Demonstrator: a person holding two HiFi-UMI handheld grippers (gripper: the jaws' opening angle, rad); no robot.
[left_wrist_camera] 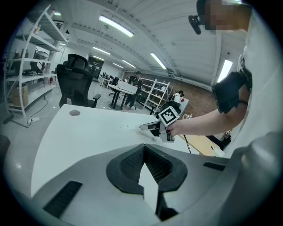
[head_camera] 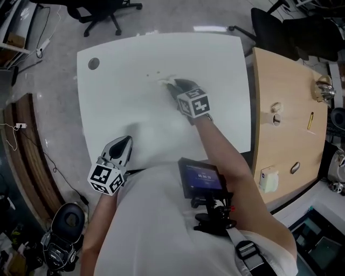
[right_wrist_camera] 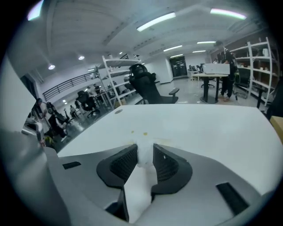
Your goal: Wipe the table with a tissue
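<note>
- The left gripper (head_camera: 125,143) is being rested at the near edge of the tabletop (head_camera: 215,64), close to the body. Its fingers are being held together with nothing between them, and no work is being done with it.
- The right gripper (head_camera: 173,84) is being held out past mid-tabletop on an extended arm and pitched downward. Its fingers are being clenched on the tissue (right_wrist_camera: 141,172).
- The tissue is being pinched as a bunched wad. A strip is being trapped between the pads, and a small tuft is being pushed out beyond the tips. The tuft appears to be pressed on the tabletop, though white on white is making contact hard to confirm.
- Handling, as a judgement: the tissue is being read as very light, soft and limp, with no stiffness of its own, and easily torn if dragged hard or wetted.
- Hold point, also a judgement: the bunched middle is being favoured. Enough tuft is being left ahead of the tips that the hard fingers are not being scraped on the surface.
- A few small yellowish spots (right_wrist_camera: 144,133) are being shown just ahead of the tuft, and they are probably the target.
- Further out, a round grommet (head_camera: 94,63) is being shown near the far left corner, with an office chair (head_camera: 102,13) on the floor beyond.
</note>
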